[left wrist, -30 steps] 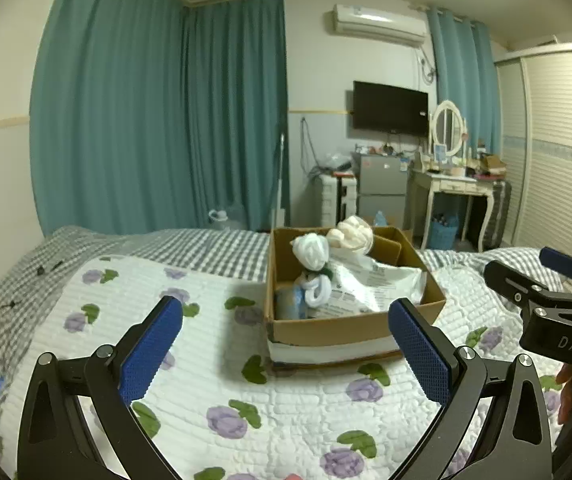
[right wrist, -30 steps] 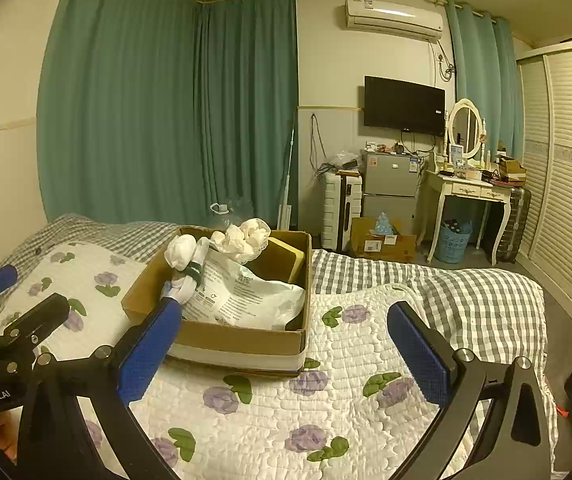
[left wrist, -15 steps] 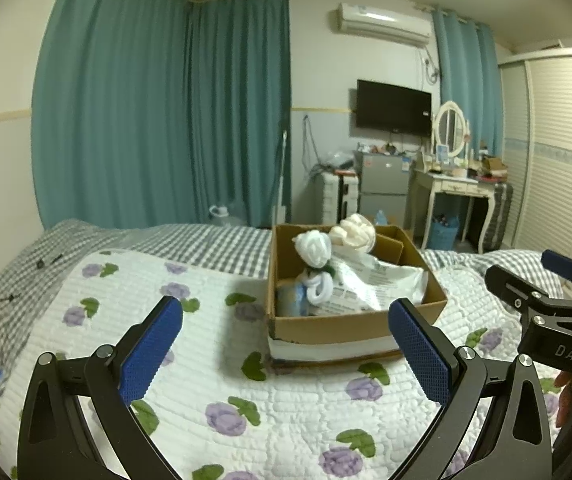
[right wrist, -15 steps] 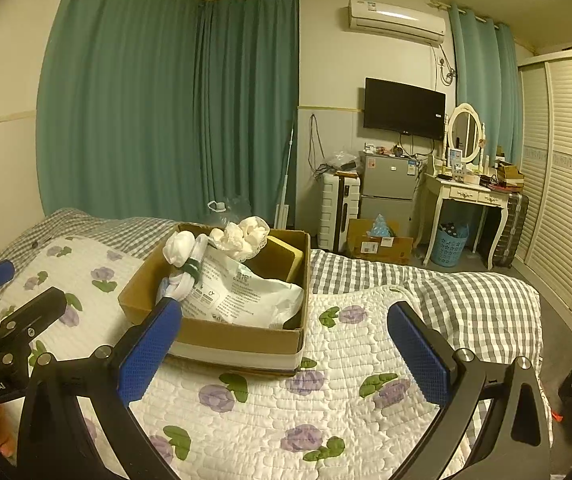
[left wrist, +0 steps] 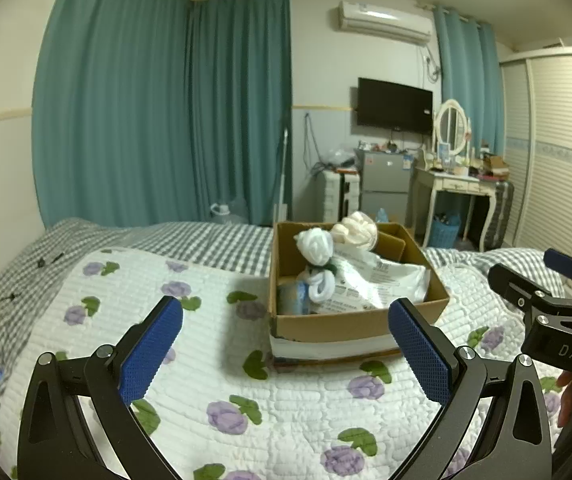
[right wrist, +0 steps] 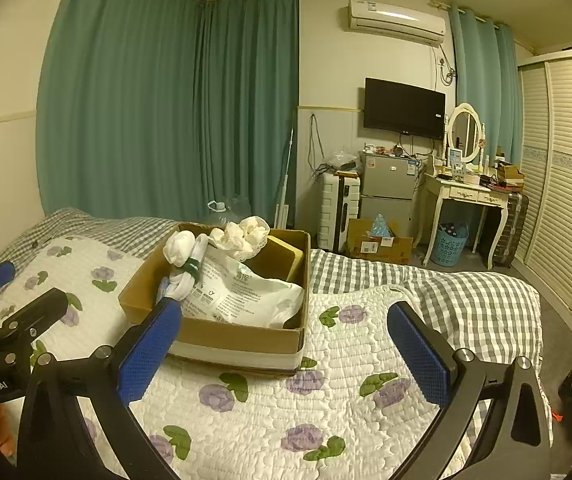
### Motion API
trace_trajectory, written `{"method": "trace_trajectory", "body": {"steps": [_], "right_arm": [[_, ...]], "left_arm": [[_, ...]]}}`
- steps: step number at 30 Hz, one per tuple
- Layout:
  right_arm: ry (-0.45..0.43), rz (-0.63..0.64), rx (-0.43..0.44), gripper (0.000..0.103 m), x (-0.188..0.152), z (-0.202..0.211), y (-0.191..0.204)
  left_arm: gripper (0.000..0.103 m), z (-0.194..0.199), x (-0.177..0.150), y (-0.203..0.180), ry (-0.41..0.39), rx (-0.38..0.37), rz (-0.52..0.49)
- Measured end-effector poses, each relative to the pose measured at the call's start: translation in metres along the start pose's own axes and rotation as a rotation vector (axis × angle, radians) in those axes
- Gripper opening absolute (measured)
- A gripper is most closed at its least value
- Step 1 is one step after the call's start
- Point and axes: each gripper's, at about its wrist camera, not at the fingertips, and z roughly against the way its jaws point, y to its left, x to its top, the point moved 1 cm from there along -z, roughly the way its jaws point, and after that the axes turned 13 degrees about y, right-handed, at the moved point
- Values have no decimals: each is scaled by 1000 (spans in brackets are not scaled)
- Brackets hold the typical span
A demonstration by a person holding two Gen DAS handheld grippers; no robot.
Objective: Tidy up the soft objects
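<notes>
A cardboard box [left wrist: 326,326] [right wrist: 238,336] stands on the flowered quilt. It holds a rolled white sock bundle [left wrist: 315,245] [right wrist: 180,249], a cream soft bundle [left wrist: 356,230] [right wrist: 242,236] and a white plastic bag [left wrist: 374,280] [right wrist: 242,296]. My left gripper [left wrist: 286,344] is open and empty, short of the box's front. My right gripper [right wrist: 284,344] is open and empty, near the box's front right corner. Each gripper shows at the edge of the other's view: the right one [left wrist: 554,292], the left one [right wrist: 2,312].
The bed's quilt [left wrist: 166,320] [right wrist: 366,360] spreads around the box, over a grey checked sheet [right wrist: 466,296]. Beyond the bed stand a small fridge [right wrist: 386,196], a white dressing table [right wrist: 470,204], a blue basket [right wrist: 452,240] and a louvred wardrobe [right wrist: 558,184].
Both grippers have risen slightly; the box sits a little lower in the views. Both stay open and empty.
</notes>
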Motion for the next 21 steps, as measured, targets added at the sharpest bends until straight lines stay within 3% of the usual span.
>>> {"method": "trace_trajectory", "body": {"steps": [21], "right_arm": [[9,2,1,103,-1,-1,1]], "left_arm": [[103,-1,-1,0,2,4,0]]}}
